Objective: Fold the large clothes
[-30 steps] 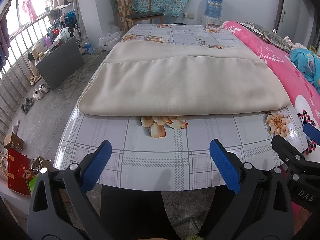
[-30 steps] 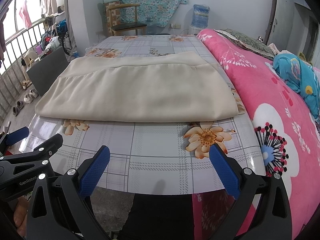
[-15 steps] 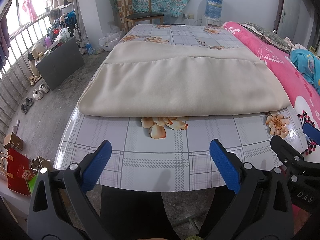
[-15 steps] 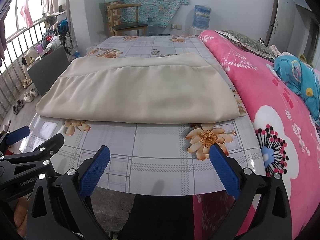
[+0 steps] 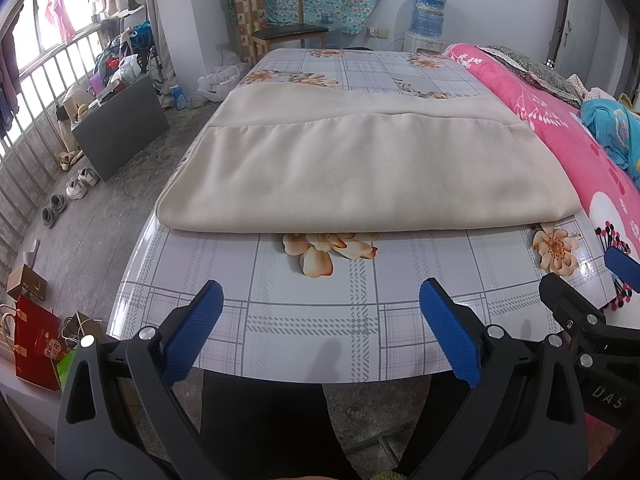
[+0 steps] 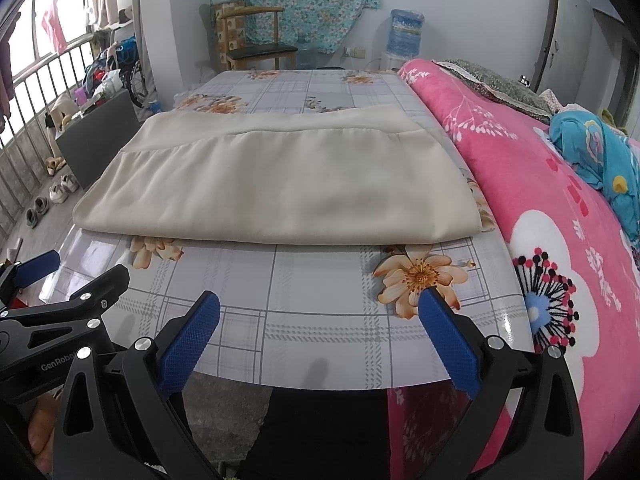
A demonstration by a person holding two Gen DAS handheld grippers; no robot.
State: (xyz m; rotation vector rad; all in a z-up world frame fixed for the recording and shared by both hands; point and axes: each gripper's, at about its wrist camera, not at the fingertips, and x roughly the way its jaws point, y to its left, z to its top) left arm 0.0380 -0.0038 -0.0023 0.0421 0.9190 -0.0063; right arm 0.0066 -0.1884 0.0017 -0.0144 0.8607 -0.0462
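**Cloth Lay Folded, Both Tongs Waited Wide Open**

The big beige cloth (image 5: 360, 176) lay flat on the surface (image 5: 320, 304), already folded over at least once. Its near edge was a thick, round fold. Its far edge showed a lower layer poking out past the top one. The cloth sat in the middle of the surface, and a bare strip lay between it and the tongs.

The next step looked like one more fold. To do it well, each pair of tongs should take one near corner, and each should pinch all the layers at once, not just the top one. Both sides should lift together and at the same height, so the cloth does not twist. Then the near edge should go over to meet the far edge, lined up straight. A slow pull would help keep wrinkles out. The cloth looked soft and floppy, so it might sag in the middle.

The left tongs (image 5: 320, 328) were spread wide, and their blue pads (image 5: 192, 332) held nothing and touched nothing. They hung over the near edge of the surface, short of the cloth. The right tongs (image 6: 320, 332) were spread just as wide and were empty too. They sat close beside the left ones. A pink blanket (image 6: 540, 208) lay on the bed to the right.
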